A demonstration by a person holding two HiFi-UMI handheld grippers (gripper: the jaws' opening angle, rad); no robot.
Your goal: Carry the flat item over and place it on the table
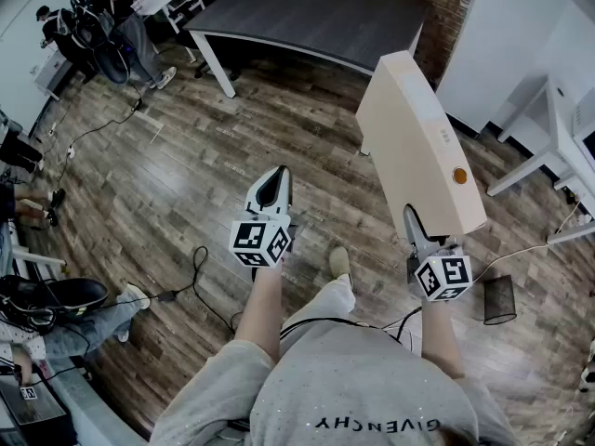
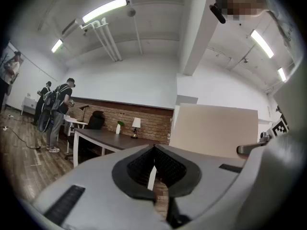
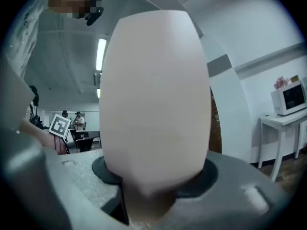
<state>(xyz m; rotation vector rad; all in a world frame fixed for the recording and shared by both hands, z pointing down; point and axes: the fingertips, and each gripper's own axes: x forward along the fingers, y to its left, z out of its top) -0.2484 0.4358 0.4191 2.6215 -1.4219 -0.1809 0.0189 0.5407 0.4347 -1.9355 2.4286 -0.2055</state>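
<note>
Currently the right tool (image 1: 416, 223) pinches the lower end of the beige flat panel (image 1: 418, 137), which rises tilted toward 12 o'clock above the wooden floor (image 1: 186, 175). At the panel's 9 o'clock, the left tool (image 1: 272, 189) has its jaws pressed together on nothing; the dark counter (image 1: 316, 17) lies well apart at 12 o'clock

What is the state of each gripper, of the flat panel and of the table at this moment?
left gripper: shut, nothing between its jaws.
right gripper: shut on the lower end of the beige panel.
beige panel: held in the air, standing up from the jaws, not yet set down.
dark table: ahead, without the panel.
</note>
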